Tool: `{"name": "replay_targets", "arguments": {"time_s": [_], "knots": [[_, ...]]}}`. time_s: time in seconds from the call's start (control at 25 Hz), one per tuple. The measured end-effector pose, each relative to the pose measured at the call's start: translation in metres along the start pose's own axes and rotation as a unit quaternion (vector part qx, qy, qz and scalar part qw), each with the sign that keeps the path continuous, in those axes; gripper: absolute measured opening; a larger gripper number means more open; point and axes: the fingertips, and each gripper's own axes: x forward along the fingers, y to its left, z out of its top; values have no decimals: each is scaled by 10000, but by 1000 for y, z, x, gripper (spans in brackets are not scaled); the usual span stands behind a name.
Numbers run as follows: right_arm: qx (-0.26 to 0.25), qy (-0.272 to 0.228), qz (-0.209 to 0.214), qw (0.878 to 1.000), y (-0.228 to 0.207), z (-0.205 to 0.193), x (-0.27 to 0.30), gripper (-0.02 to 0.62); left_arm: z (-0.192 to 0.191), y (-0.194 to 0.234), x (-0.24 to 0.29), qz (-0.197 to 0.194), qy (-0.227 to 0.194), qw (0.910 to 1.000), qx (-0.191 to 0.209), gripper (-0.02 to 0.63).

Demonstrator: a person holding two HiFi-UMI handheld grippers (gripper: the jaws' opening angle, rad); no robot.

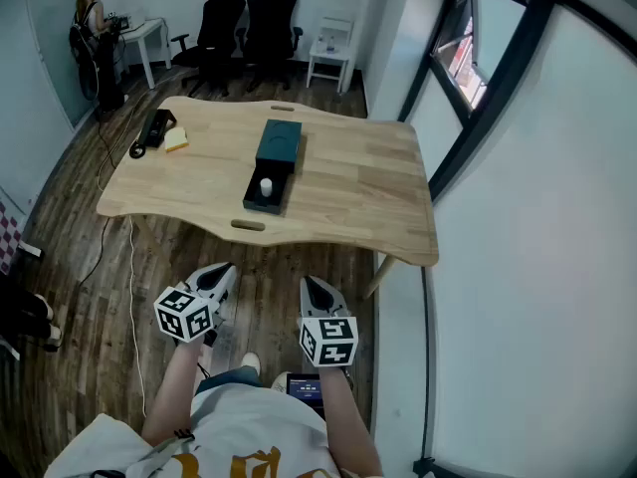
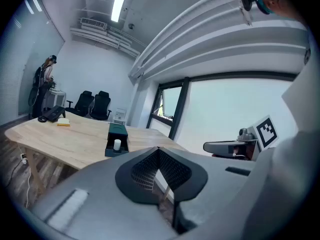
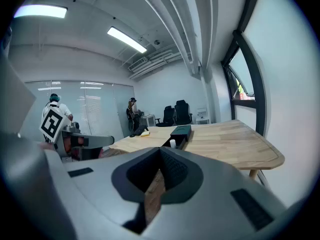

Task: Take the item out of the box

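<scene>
A dark teal box [image 1: 278, 145] lies in the middle of the wooden table [image 1: 358, 192]. Its inner tray [image 1: 261, 203] is slid out toward me, and a small white cylinder [image 1: 266, 186] stands in it. The box [image 2: 118, 131] and cylinder [image 2: 117, 144] also show far off in the left gripper view, and the box [image 3: 181, 130] and cylinder [image 3: 172, 143] again in the right gripper view. My left gripper [image 1: 225, 274] and right gripper [image 1: 312, 287] hang side by side over the floor, short of the table's near edge. Each of them, left [image 2: 159, 151] and right [image 3: 160, 150], is shut with nothing between its pads.
A black device [image 1: 154, 127] and a yellow pad [image 1: 176, 140] lie at the table's far left corner. Behind the table are office chairs [image 1: 249, 18], a white side table [image 1: 331, 48] and a person [image 1: 90, 18] at a desk. A window wall [image 1: 498, 78] runs along the right.
</scene>
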Motion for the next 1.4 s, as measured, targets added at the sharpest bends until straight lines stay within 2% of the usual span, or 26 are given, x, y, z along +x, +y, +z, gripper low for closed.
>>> {"name": "replay_targets", "arguments": {"time_s": [0.28,0.44,0.76,0.96,1.16,1.4], "knots": [[16,-20,-13,10000,-11,1,2,6,2,0,4,-1,-42,9999,-134,2],[416,-57,-24,9991,-21,1,7,6,3,2,11,15,-25,9999,-114,2],[689,-152,-80,9975,-47,18,31,6,23,13,37,15,-146,9999,-11,2],[724,-284,-9,9970,-59,37,69,6,35,43,61,150,-182,9997,23,2],[717,-181,6,9973,-76,44,125,6,42,83,106,190,-114,9998,24,2],[773,-6,-60,9970,-97,65,201,6,68,140,175,-52,-1,9998,-188,2]]}}
